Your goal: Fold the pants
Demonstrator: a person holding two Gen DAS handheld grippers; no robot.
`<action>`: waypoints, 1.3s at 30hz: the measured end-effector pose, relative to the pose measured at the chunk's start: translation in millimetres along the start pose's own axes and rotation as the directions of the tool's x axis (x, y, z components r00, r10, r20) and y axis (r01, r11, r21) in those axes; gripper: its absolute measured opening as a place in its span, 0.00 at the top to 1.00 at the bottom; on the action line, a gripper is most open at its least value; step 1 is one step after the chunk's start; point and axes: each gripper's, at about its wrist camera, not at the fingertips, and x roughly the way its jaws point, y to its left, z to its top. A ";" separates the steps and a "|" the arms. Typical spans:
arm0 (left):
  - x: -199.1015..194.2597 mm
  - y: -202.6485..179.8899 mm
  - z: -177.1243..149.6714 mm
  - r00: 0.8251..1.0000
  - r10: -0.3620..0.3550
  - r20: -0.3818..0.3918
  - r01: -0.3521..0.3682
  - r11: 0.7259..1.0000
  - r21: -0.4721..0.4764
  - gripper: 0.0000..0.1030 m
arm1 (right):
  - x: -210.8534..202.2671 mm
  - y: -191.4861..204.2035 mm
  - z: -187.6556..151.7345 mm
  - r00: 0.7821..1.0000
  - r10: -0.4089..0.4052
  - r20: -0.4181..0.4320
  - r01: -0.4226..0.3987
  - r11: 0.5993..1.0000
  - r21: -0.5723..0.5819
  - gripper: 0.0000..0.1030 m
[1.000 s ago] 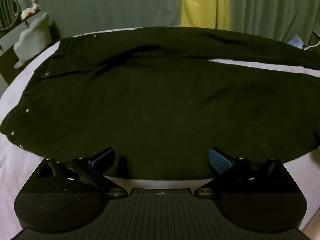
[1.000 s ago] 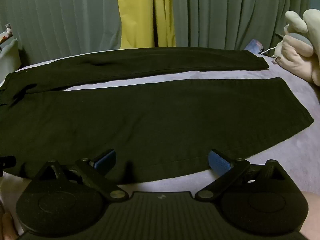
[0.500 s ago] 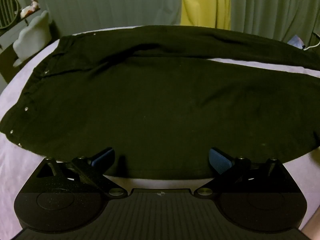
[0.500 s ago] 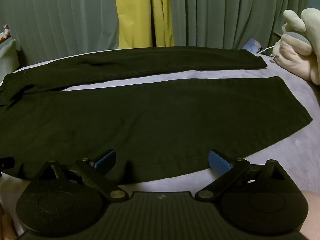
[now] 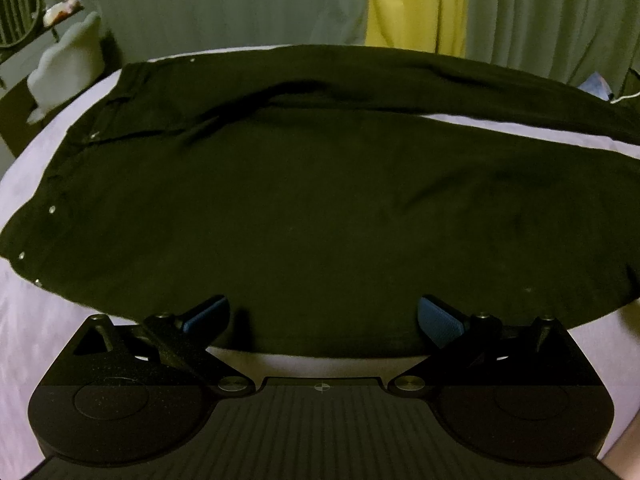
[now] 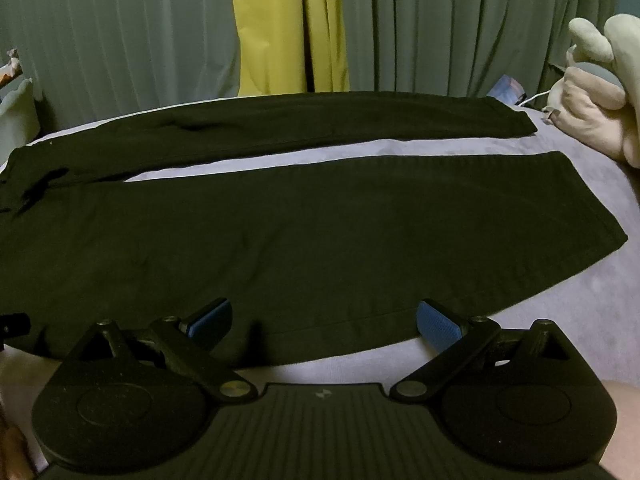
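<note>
almost nothing has shifted: my left gripper and right gripper have eased a touch nearer the pants, both still spread wide and empty over the near leg's edge; pants stay flat on the bed, legs apart, so i judge folding unstarted

Dim indoor light, heavy fisheye bending and dark vignette at the corners, soft grainy detail, faint edge blur
</note>
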 end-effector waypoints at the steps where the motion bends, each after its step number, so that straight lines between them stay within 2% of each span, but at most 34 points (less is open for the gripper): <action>1: -0.4 -0.3 -0.9 1.000 0.001 -0.002 -0.001 1.000 -0.002 0.00 | -0.1 -0.1 -0.2 1.000 0.001 0.001 -0.001 1.000 0.000 0.04; 39: 1.7 11.9 6.4 1.000 -0.020 -0.023 0.019 0.999 -0.041 0.00 | 3.6 1.7 -1.5 1.000 -0.008 -0.024 0.008 1.000 -0.008 0.04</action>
